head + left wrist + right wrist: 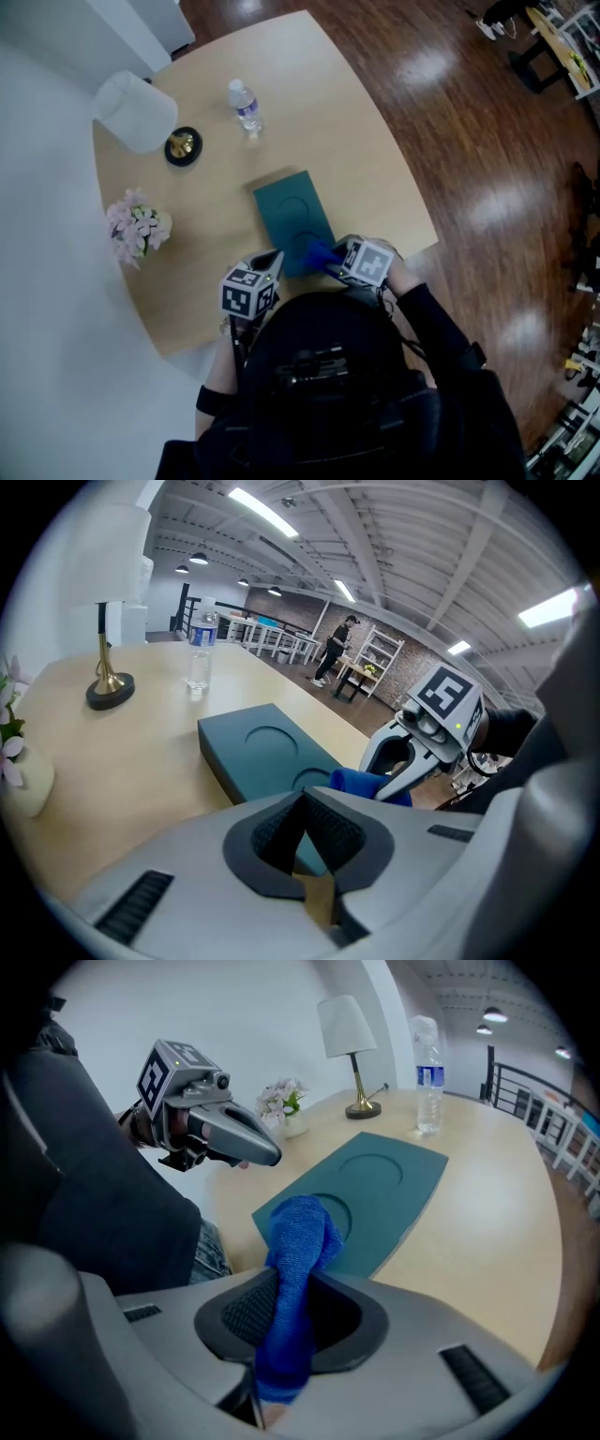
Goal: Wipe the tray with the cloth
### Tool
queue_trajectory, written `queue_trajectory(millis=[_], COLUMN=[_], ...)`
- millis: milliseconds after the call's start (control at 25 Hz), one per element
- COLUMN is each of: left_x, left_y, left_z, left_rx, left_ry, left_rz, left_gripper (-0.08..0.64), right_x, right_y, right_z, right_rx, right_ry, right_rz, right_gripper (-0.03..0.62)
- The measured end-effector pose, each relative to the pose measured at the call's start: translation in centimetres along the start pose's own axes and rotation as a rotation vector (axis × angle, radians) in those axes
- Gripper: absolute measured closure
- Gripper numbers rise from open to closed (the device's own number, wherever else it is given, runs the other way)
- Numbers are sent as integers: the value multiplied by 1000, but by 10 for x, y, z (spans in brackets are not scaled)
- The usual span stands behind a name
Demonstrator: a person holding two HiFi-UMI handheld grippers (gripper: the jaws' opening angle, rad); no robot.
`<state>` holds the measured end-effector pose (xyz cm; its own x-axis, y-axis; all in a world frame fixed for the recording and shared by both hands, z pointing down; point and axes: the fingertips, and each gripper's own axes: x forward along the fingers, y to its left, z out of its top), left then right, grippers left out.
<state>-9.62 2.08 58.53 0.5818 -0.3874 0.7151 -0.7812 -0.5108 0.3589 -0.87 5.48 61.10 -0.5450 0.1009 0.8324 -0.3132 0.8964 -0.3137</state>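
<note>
Altogether, on the pale surface [375,178] I count one dark green tray [292,217], one water bottle [245,105], one lamp [141,112] and one bunch of pink flowers [136,225]. The tray lies flat near the person and has two round hollows. There is one blue cloth [300,1237]. The right gripper [292,1279] pinches it between narrow fingers [244,1313], and its bunched end hangs over the near end of the tray, by the nearer hollow. The left gripper [305,794] is just beside the tray's near corner, its fingers [273,833] pressed together at the tips and holding nothing.
</note>
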Motion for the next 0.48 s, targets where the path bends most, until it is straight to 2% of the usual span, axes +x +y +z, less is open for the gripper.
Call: queue_trajectory(millis=[120,280,480], left_x=[1,3,5], left_y=[-7,-7,3], left_z=[-3,-5,6], left_rx=[15,31,43], left_ry=[6,11,5], left_rz=[-23,-31,-4], left_gripper=[560,560,560], right_x=[2,1,-24], right_y=[12,12,-23], right_z=[-10,-8,8], right_rx=[43,50,110], right_ry=[26,19,-61], right_rz=[-13,-45,-152], right_gripper=[499,499,499])
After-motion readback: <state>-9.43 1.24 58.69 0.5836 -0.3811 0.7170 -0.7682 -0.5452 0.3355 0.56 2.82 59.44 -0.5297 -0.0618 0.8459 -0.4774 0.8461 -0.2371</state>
